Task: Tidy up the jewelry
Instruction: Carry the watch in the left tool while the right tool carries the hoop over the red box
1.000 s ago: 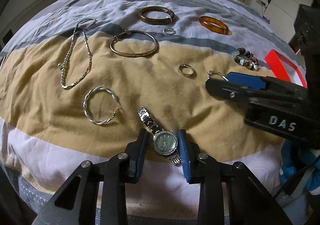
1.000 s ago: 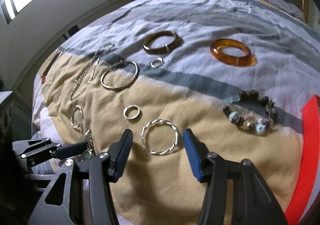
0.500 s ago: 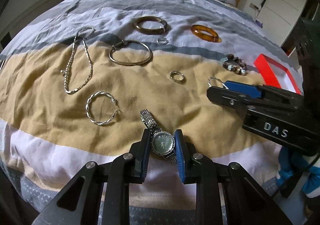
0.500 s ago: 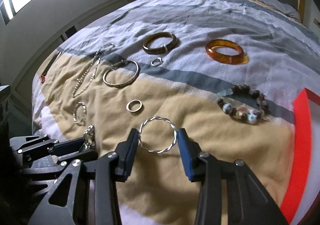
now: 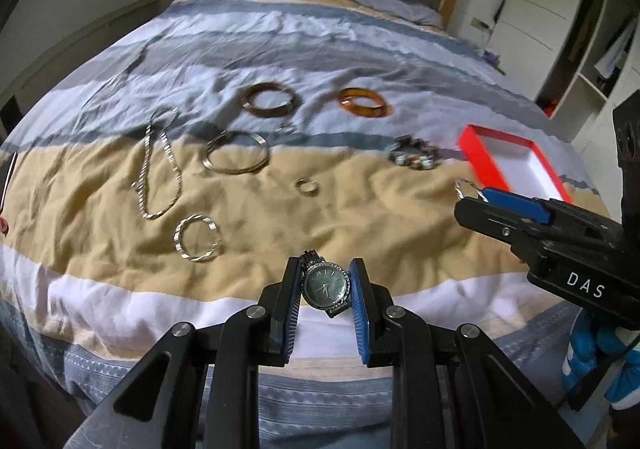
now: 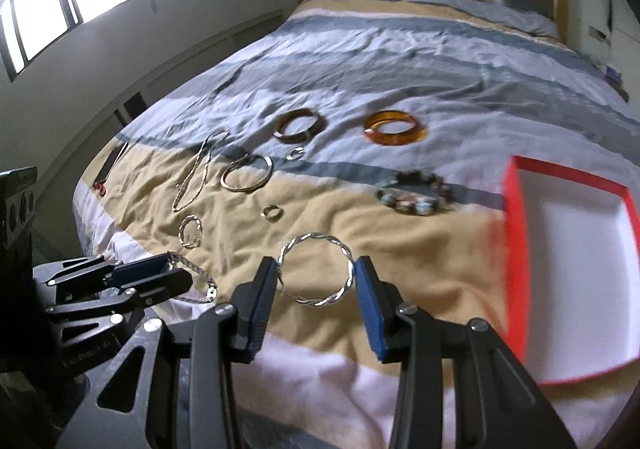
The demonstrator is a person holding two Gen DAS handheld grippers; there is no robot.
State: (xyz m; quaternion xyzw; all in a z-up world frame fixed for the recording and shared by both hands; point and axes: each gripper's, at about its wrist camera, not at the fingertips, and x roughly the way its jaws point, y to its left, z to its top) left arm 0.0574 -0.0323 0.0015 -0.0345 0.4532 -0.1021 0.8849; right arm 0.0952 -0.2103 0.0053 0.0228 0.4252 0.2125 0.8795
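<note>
The bed [image 5: 320, 61] with its striped cover fills both views. At the right edge of the right wrist frame lies the red box [image 6: 516, 249], its white inside showing. The left tongs [image 5: 325, 289], bottom centre, are clamped on the watch [image 5: 325, 286], lifted off the cover. The right tongs [image 6: 316, 277], bottom centre, pinch the twisted silver hoop [image 6: 320, 237] across its width.
</note>
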